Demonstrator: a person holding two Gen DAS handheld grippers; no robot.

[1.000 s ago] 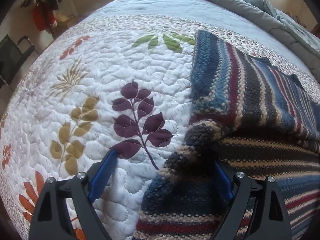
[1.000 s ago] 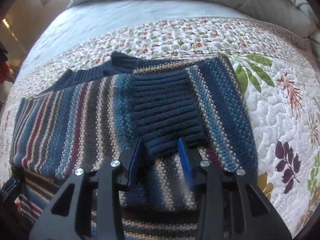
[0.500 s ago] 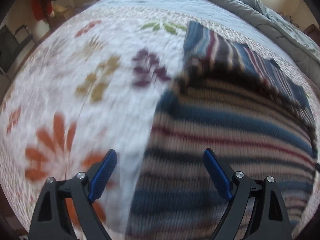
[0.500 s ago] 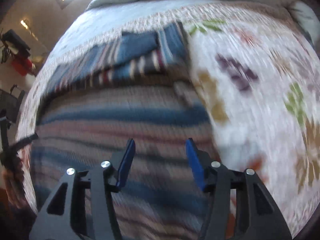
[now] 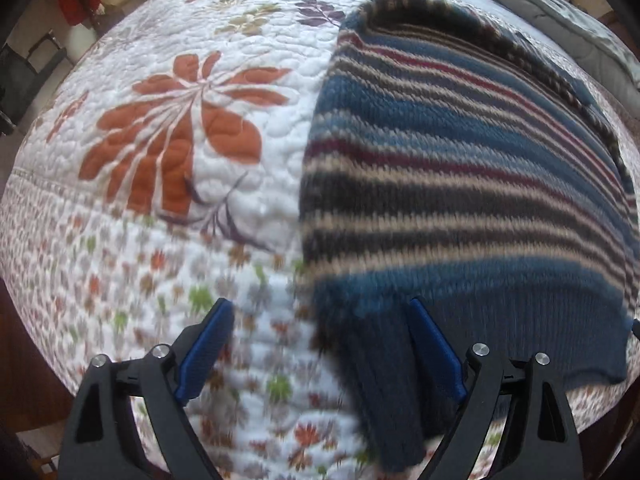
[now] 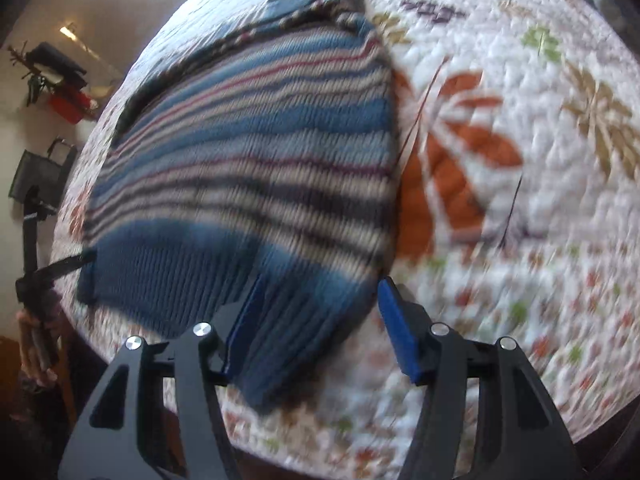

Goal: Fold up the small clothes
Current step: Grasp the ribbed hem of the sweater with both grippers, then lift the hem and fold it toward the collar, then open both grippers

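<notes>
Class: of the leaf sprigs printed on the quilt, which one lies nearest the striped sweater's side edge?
The large orange sprig; it lies right beside the sweater. The purple and tan ones lie farther up the quilt.

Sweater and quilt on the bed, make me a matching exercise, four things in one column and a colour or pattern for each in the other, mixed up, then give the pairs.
Things:
1. Sweater body
2. Sweater hem
3. Big quilt flower
4. Gripper pads

Colours or patterns:
A. Orange
B. Bright blue, smooth
C. Stripes of blue, cream, dark grey and red
D. Plain dark blue ribbing

Pairs: 1-C, 2-D, 3-A, 4-B
</notes>
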